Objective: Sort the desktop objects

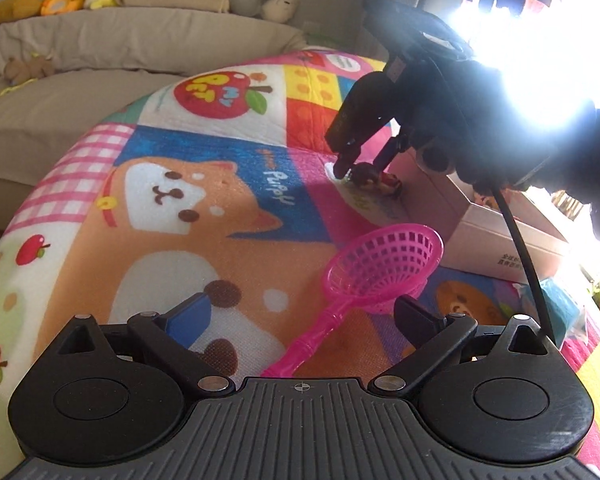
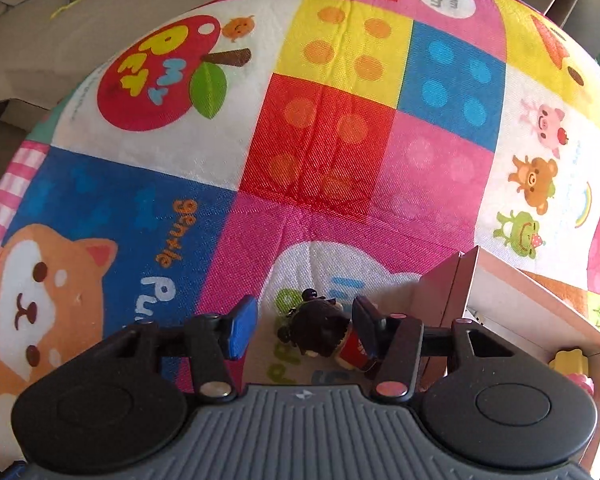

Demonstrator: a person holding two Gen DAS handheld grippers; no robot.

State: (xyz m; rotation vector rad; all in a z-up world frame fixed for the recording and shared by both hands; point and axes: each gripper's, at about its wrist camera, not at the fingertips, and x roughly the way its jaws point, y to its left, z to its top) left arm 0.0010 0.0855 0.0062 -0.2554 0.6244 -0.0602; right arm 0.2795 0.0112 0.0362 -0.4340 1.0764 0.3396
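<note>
— Pink toy strainer [image 1: 374, 276] is lying closest to the left gripper [image 1: 306, 320], its handle running in between the spread, released jaws, with neither pad touching it.

— So it is not being picked up yet?

— Not yet, as I judge it. Up at one o'clock in the left view, the right gripper [image 1: 354, 166] is reaching down over a small dark-haired figurine [image 1: 374, 178] on the play mat [image 1: 180, 184].

— Is it grasping the figurine?

— Its own camera is showing the figurine [image 2: 324, 334] between the jaws: the far pad seems to be touching the red part, while the blue pad [image 2: 242, 332] is standing clear. So the jaws are half closed around it, not clenching.

— Where are things going?

— Probably into the open cardboard box [image 2: 500, 300] at three o'clock, just beside the figurine. Something yellow [image 2: 570, 360] is already sitting inside, so some sorting looks done; the strainer and figurine are remaining.

— Anything in the way?

— The box's near wall is crowding the right jaw, and a black cable [image 1: 520, 248] is hanging across the left view.
</note>
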